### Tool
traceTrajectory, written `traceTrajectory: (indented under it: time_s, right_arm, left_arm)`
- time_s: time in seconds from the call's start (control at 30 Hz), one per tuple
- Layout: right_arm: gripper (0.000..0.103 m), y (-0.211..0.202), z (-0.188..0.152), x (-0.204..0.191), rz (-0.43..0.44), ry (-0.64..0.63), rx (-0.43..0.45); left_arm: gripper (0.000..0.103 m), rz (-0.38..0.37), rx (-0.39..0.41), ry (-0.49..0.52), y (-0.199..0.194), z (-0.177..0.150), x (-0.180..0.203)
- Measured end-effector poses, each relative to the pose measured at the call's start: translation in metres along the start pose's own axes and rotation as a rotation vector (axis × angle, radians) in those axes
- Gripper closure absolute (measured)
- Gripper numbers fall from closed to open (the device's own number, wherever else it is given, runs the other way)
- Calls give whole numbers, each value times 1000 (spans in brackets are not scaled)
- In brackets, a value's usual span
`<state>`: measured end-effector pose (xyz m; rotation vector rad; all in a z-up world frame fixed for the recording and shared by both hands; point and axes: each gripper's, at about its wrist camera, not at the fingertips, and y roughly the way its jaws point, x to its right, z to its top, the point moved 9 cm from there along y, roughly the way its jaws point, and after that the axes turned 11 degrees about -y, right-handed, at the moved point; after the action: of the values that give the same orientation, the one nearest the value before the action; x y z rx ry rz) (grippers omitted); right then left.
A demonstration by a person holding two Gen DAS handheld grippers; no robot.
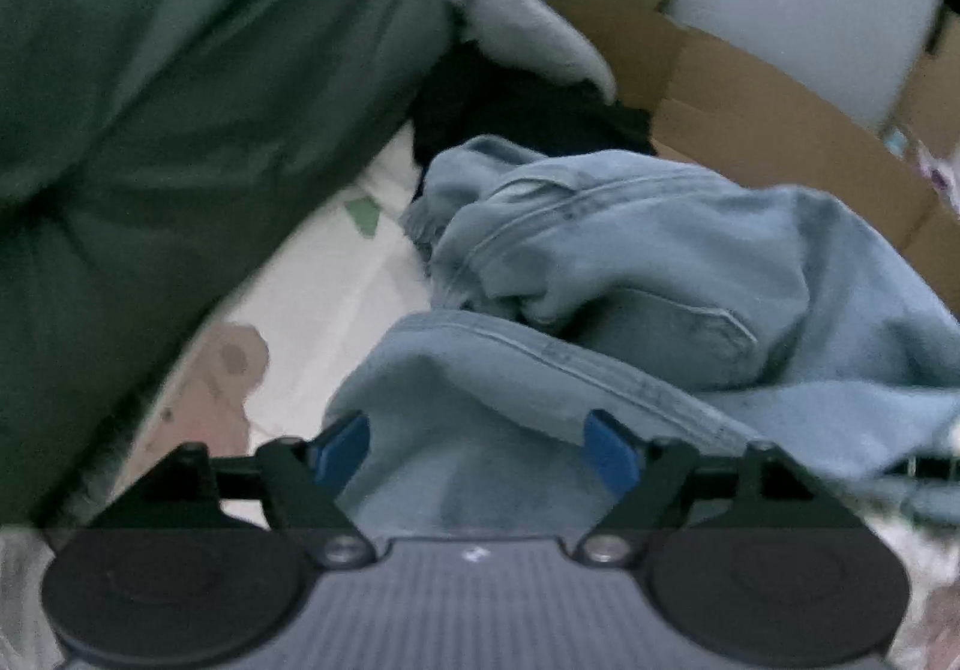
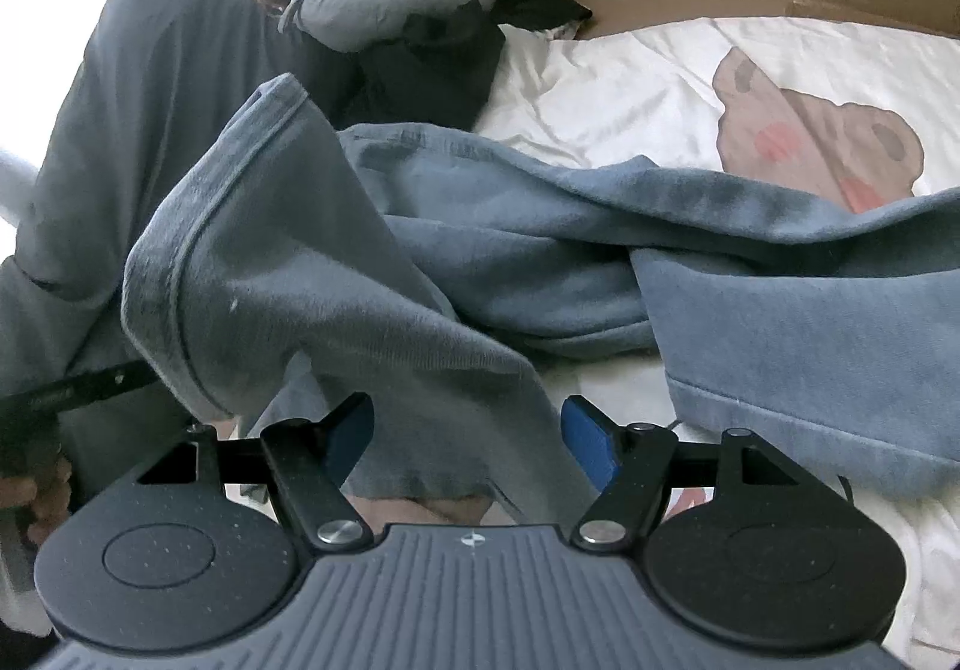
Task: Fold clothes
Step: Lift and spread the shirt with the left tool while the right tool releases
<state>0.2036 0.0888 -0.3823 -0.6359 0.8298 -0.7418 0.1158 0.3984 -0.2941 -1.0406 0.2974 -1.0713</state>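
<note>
Light blue jeans (image 1: 630, 262) lie crumpled on the bed in the left wrist view. My left gripper (image 1: 474, 448) hovers low over a fold of them. Its blue pads (image 1: 339, 451) stand wide apart and open, with denim lying between them but not pinched. In the right wrist view the same jeans (image 2: 480, 226) sprawl across the white sheet, one leg raised in a hump at the left. My right gripper (image 2: 468, 433) is open too, and a strip of denim runs loosely between its blue pads (image 2: 585, 442).
The white sheet (image 2: 630, 88) carries a brown bear print (image 2: 822, 136). A large green-grey cloth mass (image 1: 180, 100) fills the left. A black garment (image 2: 432, 64) and a grey one (image 2: 372, 4) lie at the back. Cardboard boxes (image 1: 750, 112) line the far side. A hand (image 2: 36, 490) shows at the left edge.
</note>
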Motion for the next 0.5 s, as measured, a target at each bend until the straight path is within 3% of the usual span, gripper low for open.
traceTrajectory:
  time_s: [0.2,0.37,0.5]
  right_arm:
    - [28,-8,-13,-9,31,1,-18]
    - [28,-15,-13,-36,143,-12,-9]
    - [28,-13,-3,-59,229,-14,10]
  left_arm:
    - [21,18,23,-111,30,14,-6]
    - [21,39,28,-182,48,24,-14]
    - [21,47,13,-173,54,25,-19]
